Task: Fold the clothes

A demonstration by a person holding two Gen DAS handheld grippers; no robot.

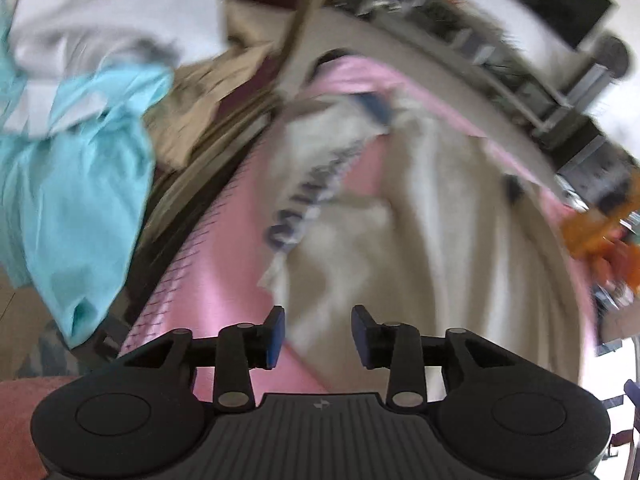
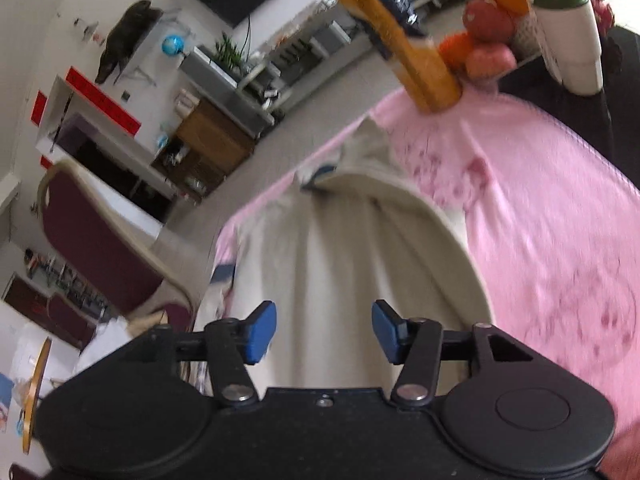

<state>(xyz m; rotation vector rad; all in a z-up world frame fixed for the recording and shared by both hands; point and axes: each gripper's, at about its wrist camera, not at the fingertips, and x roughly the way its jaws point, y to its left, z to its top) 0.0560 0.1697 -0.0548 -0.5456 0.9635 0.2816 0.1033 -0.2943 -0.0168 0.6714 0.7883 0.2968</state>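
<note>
A cream garment (image 1: 400, 220) with dark blue lettering lies spread on a pink tablecloth (image 1: 224, 264). My left gripper (image 1: 318, 336) hovers over its near edge, open, nothing between the blue pads. The right wrist view shows the same cream garment (image 2: 352, 260) lying on the pink cloth (image 2: 560, 220), a blue-trimmed neck at its far end. My right gripper (image 2: 324, 332) stands open above the garment's near part, holding nothing. Both views are motion-blurred.
A pile of clothes, turquoise (image 1: 80, 200), white (image 1: 116, 12) and tan (image 1: 208, 92), rests on a maroon chair at left. An orange juice bottle (image 2: 400, 40), a bowl of fruit (image 2: 488, 28) and a white jar (image 2: 568, 28) stand at the table's far end. Another maroon chair (image 2: 100, 248) stands beside the table.
</note>
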